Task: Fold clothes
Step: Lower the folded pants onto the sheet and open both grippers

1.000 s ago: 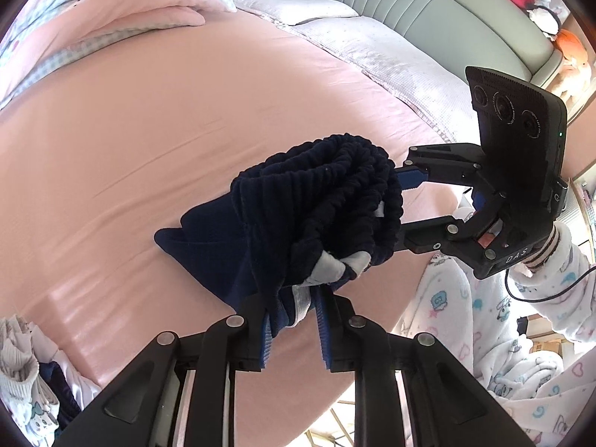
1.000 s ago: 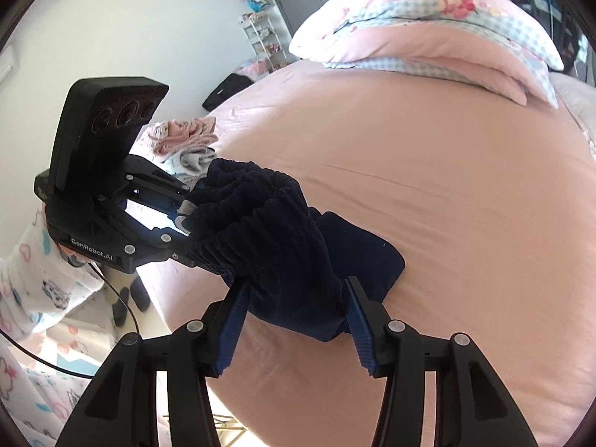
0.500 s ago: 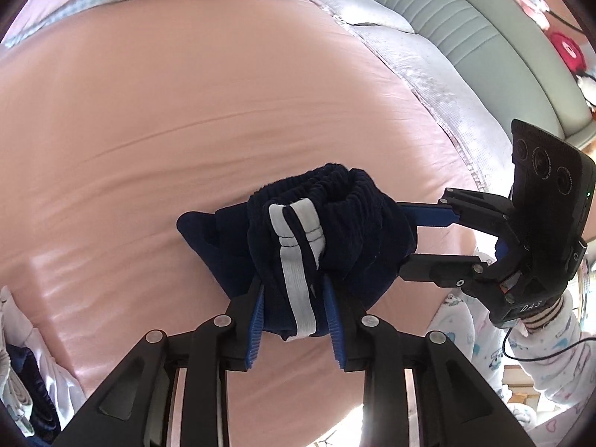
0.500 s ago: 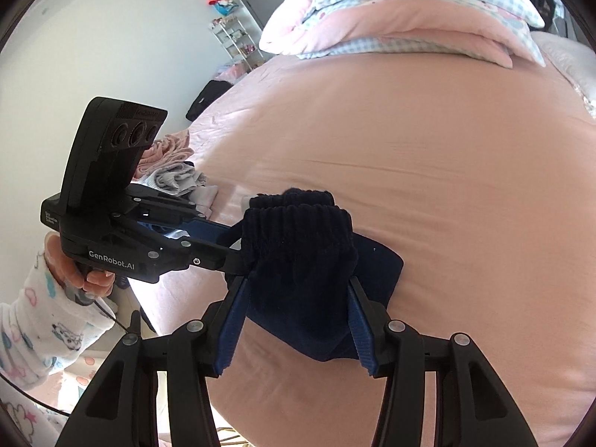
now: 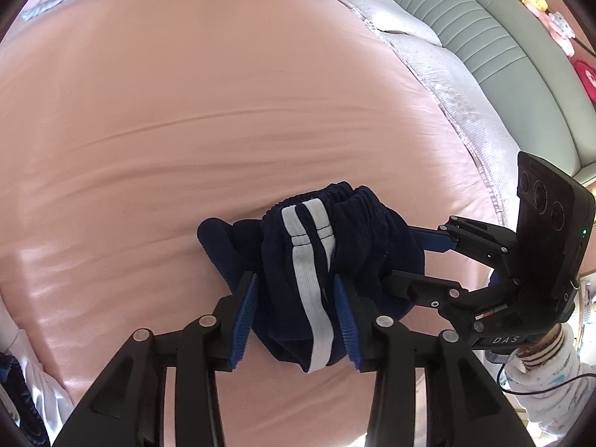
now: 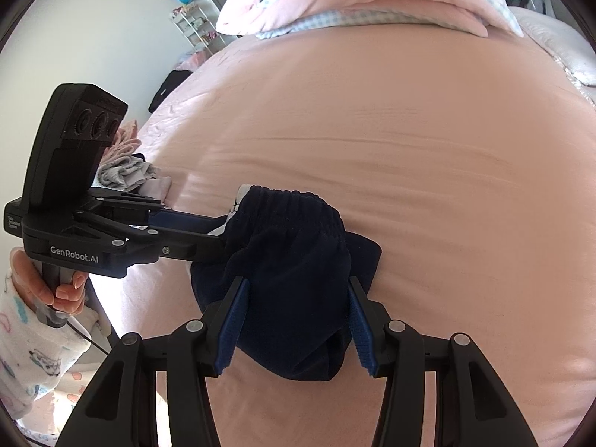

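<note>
Navy shorts point(image 5: 320, 260), one bundle with two white stripes, between two grippers.

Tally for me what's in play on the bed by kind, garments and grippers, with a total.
navy garment: 1, bunched on the pink bed
grippers: 2, the left gripper with jaws opening around the garment, the right gripper clamped on it
Total: 3

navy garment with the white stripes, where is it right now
The navy garment lies bunched on the pink bedsheet near the bed's front edge, between both grippers: the left gripper, jaws opening, and the right gripper.
</note>
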Motion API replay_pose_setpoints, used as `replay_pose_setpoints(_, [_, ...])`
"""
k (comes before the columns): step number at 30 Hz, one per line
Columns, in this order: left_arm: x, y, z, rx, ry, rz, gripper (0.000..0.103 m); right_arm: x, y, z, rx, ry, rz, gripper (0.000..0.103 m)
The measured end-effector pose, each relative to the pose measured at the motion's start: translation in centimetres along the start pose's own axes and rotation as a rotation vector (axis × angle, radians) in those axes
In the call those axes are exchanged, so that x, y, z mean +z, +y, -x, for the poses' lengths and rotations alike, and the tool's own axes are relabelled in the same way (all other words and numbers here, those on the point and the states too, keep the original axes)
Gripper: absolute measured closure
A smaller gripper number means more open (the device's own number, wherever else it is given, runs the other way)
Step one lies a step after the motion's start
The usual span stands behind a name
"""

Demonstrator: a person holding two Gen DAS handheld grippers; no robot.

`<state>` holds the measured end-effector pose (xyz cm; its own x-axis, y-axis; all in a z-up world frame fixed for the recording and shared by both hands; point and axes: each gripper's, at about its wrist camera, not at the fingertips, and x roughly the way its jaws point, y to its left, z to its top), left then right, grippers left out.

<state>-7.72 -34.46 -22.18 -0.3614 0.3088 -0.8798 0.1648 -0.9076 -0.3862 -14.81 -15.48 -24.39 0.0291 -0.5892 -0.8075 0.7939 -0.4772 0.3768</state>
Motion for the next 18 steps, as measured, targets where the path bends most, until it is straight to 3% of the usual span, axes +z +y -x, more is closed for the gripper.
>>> replay_pose_setpoints(3, [-0.1,0.0,-0.9,0.021,-0.01,-0.016,0.06,-0.6,-0.6,-1.2,-0.042,0.011,-0.038,0.048])
replay_pose_setpoints(8, [-0.1,-0.3,-1.8,0.105,-0.031,-0.054,0.047,-1.7,-1.9,-2.4,-0.069,-0.004,-0.154,0.035])
replay_pose_setpoints(12, [0.0,-1.0,-0.2,0.108,-0.06,-0.029,0.047,-1.6,-2.0,-1.8,-0.061,-0.018,-0.217,0.033])
replay_pose_setpoints(15, [0.0,-2.2,1.8,0.157,-0.092,-0.053,0.046,-1.2,-1.5,-0.7,-0.068,-0.02,-0.232,0.033])
replay_pose_setpoints(18, [-0.3,-3.2,3.9,0.187,-0.134,-0.056,0.039,-0.7,-0.6,1.1,-0.09,-0.046,-0.231,0.032])
